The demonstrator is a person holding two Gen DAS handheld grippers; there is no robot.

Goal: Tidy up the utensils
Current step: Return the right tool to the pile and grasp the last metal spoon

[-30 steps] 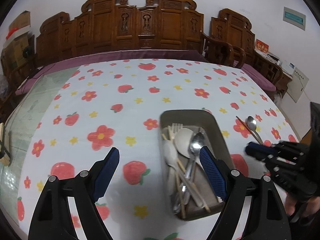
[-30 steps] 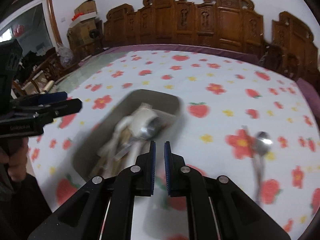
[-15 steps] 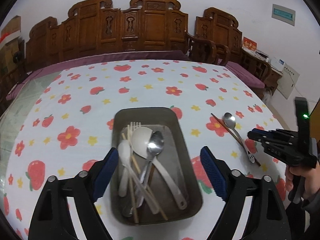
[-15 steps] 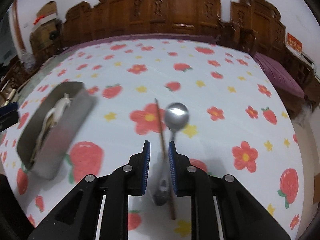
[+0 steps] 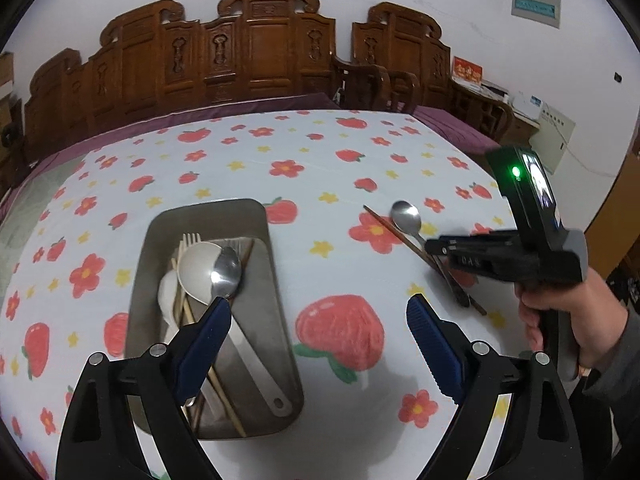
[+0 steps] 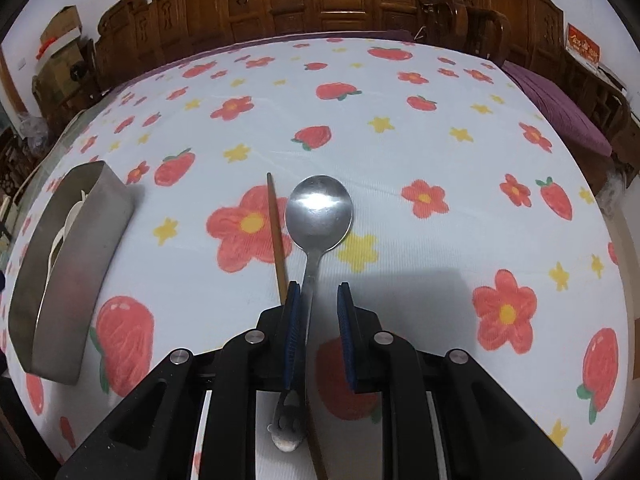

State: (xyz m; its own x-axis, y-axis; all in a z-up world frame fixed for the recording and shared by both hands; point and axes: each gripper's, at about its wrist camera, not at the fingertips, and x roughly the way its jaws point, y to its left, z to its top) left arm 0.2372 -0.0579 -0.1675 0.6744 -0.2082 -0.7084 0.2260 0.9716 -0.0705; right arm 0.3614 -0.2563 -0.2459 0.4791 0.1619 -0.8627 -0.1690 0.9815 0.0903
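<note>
left tongs [image 5: 318,314]: spread wide, low over table | right tongs [image 6: 318,300]: narrow gap, lowered, level

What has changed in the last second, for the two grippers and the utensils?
The right gripper swung away from the tray toward the metal spoon on the tablecloth, opened its jaws slightly, and now straddles the spoon's handle without closing on it. The chopstick lies beside the spoon, crossing under its handle. The left gripper stayed wide open near the tray. The utensils in the tray did not move.
</note>
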